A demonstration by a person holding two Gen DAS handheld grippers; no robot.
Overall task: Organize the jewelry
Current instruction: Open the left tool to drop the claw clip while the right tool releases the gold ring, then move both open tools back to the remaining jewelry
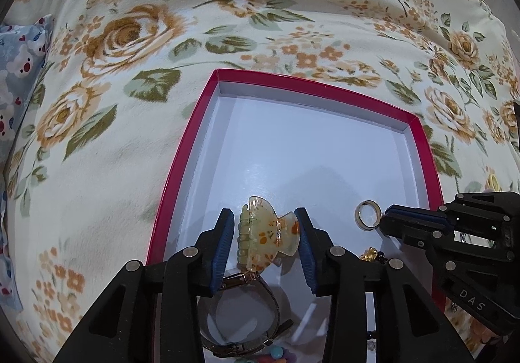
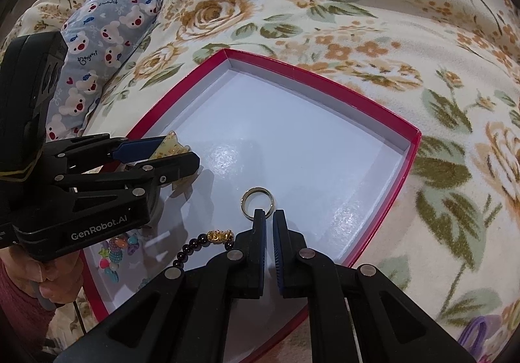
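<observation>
We look down at a shallow red box (image 1: 182, 164) with a white floor, resting on a cream bedspread (image 1: 97, 151) printed with tan roses. Our left gripper (image 1: 266, 244) stands partly open over the box's near left part, its blue pads flanking a pale green hair claw (image 1: 265, 233) flecked with orange; the right pad looks to be at the clip's edge, while a small gap shows on the left. Just below the clip lies a metal-banded watch (image 1: 240, 311). Our right gripper (image 2: 269, 233) has its jaws nearly together with nothing between them, the tips just at a gold ring (image 2: 256, 203) lying flat on the box floor. A dark bead bracelet (image 2: 208, 241) with a gold charm and a cluster of coloured beads (image 2: 117, 252) lie near the box's near edge. A blue bear-print pillow (image 2: 97, 47) sits to the left.
</observation>
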